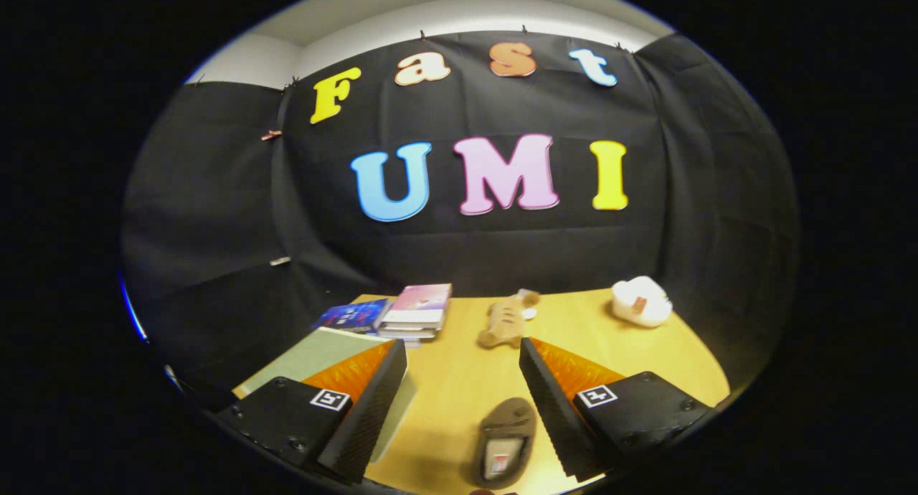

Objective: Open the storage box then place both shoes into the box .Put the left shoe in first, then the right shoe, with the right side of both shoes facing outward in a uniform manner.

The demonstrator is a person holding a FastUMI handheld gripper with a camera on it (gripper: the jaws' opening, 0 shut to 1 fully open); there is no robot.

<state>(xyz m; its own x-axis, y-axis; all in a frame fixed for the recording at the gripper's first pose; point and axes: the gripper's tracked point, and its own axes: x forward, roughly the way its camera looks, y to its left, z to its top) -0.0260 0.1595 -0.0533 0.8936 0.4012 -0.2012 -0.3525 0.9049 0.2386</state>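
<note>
My gripper is open above the wooden table, and nothing is pressed between its fingers. A brown shoe lies on the table between the fingers, far back from their tips and close to the right finger. Its opening faces up and shows a pale insole. A pale green flat surface, perhaps the storage box, lies under and beyond the left finger, which partly hides it. A white rounded object, possibly the other shoe, sits at the table's far right; I cannot tell for sure.
A stack of books lies beyond the left fingertip, with a blue book beside it. A tan plush toy lies just ahead of the right fingertip. The black cloth wall stands right behind the table's far edge.
</note>
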